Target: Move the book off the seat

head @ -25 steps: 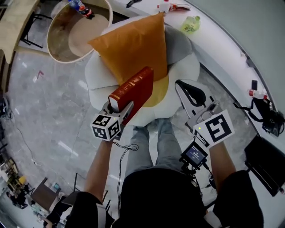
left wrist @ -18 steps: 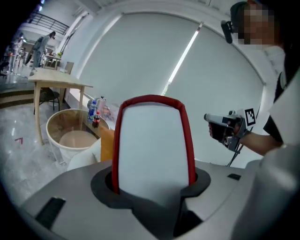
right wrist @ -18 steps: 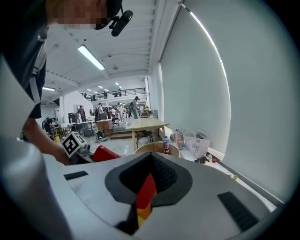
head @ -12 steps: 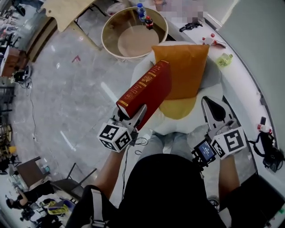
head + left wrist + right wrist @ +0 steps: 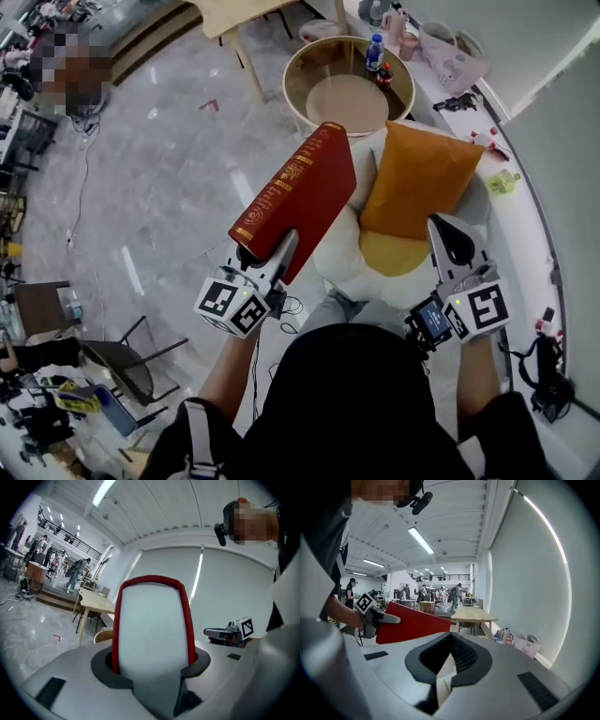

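The seat (image 5: 342, 267) had a round table (image 5: 349, 98) beyond it and an orange pillow (image 5: 417, 178) propped on it. I held the book (image 5: 298, 192) raised at the seat's left side, its near end clamped in my left gripper (image 5: 270, 258). My right gripper (image 5: 457, 246), over the seat's right side, was closed and empty.
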Demonstrator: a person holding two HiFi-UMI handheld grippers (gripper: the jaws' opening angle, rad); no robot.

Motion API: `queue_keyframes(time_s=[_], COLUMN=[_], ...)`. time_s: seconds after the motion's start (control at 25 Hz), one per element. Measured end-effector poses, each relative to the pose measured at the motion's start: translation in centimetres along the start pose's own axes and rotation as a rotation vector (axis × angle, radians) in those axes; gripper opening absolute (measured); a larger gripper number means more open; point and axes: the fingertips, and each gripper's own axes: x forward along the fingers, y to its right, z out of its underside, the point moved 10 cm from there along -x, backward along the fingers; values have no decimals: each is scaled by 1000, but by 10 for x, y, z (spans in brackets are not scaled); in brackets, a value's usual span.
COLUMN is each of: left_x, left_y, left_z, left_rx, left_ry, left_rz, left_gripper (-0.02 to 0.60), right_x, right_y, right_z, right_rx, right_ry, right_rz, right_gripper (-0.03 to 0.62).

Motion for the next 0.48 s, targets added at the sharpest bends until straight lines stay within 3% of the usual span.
queue_keyframes(time_s=[0.48], left_x=[-129], left_y=[60], left_z=[2], left_rx=[-48], left_ry=[161], left_rz=[-239], left_gripper=[250], right_x=[-12], right_y=[-54], right_z=[-18], right_rx=[-21], right_ry=[108], right_rz=[-257], right_gripper=[11])
